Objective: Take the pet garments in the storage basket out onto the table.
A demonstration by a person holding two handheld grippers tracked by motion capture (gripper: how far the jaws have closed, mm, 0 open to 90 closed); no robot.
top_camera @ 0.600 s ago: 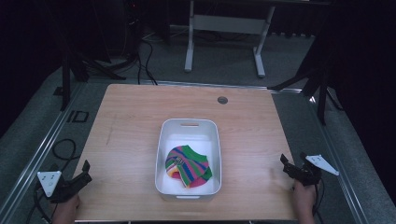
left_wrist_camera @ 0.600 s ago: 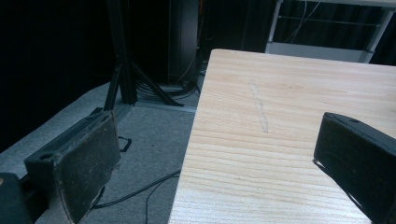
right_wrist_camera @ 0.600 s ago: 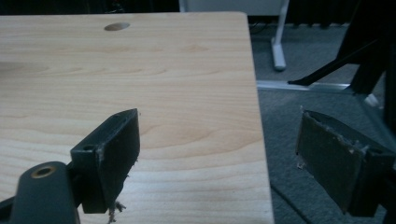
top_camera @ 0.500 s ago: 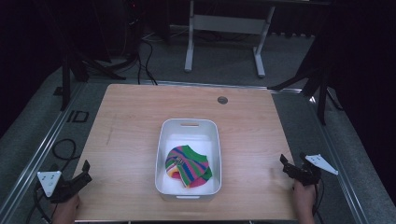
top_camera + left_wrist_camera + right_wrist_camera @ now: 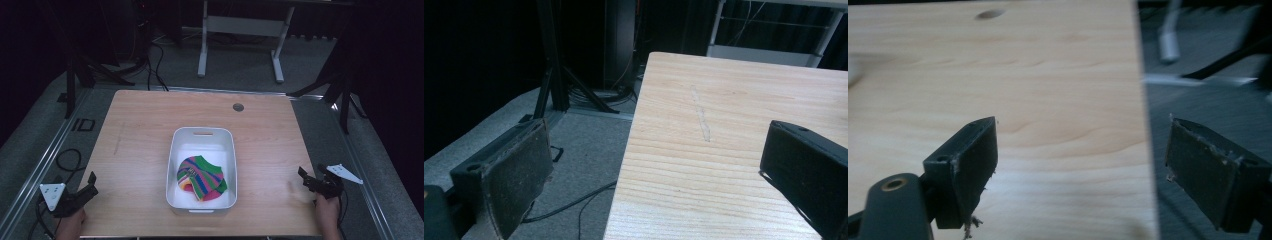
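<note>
We see a wooden table (image 5: 150, 150) from above, with a white bin (image 5: 202, 136) standing near its middle, a little toward the person's side. The bin is a rounded rectangle, and its long axis runs from the near edge of the table to the far edge; the handle slot is on its far wall. Inside the bin lies a striped cloth (image 5: 201, 177) in green, pink, yellow and blue. It is crumpled in the near half of the bin, and the far half of the bin floor is bare. We cannot tell a clear long axis for the cloth, because it is bunched.

The left gripper (image 5: 85, 192) is at the near left corner of the table, held by a hand (image 5: 70, 227), and it points toward the far right, roughly toward the bin. In the left gripper view its jaws stand wide apart with nothing between them; one is over the grey floor (image 5: 584, 150) and the other over the table, so the gripper straddles the left edge.

The right gripper (image 5: 306, 178) is at the near right edge, well apart from the bin, and points toward the far left. In the right gripper view its jaws are also wide apart and empty, straddling the right edge of the table. A small dark round hole (image 5: 238, 107) is in the table near the far edge.
</note>
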